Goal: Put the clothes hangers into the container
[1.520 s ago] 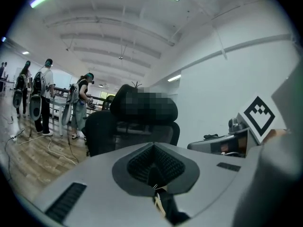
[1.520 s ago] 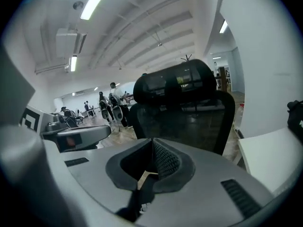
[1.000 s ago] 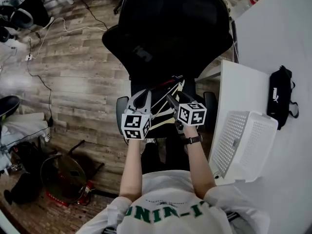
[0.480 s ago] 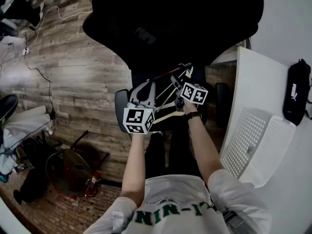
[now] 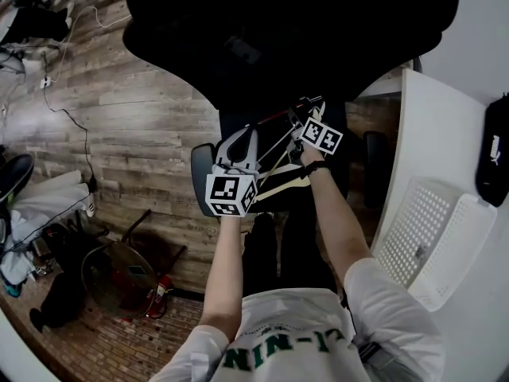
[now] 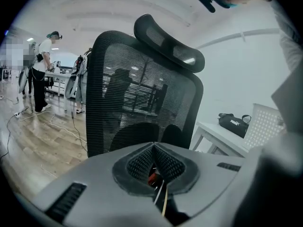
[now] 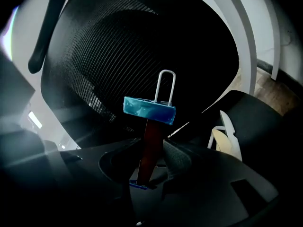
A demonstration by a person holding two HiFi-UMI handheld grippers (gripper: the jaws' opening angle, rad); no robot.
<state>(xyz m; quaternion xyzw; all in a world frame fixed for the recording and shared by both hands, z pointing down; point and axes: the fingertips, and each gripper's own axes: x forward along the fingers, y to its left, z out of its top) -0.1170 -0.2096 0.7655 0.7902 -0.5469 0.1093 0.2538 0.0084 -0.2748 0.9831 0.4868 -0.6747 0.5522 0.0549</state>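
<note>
A black mesh office chair (image 5: 286,30) stands in front of the person. To the right is a white table (image 5: 445,134) with the perforated white container (image 5: 433,241) on it, well apart from both grippers. The clothes hangers (image 5: 280,183) hang bundled over the seat. The left gripper (image 5: 238,139) is clamped on their thin rods. The right gripper (image 7: 151,161), whose jaws have just been narrowing, pinches a red hanger (image 7: 151,141) below its blue-taped hook (image 7: 164,84).

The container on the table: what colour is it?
White container, perforated; best in the head view.
</note>
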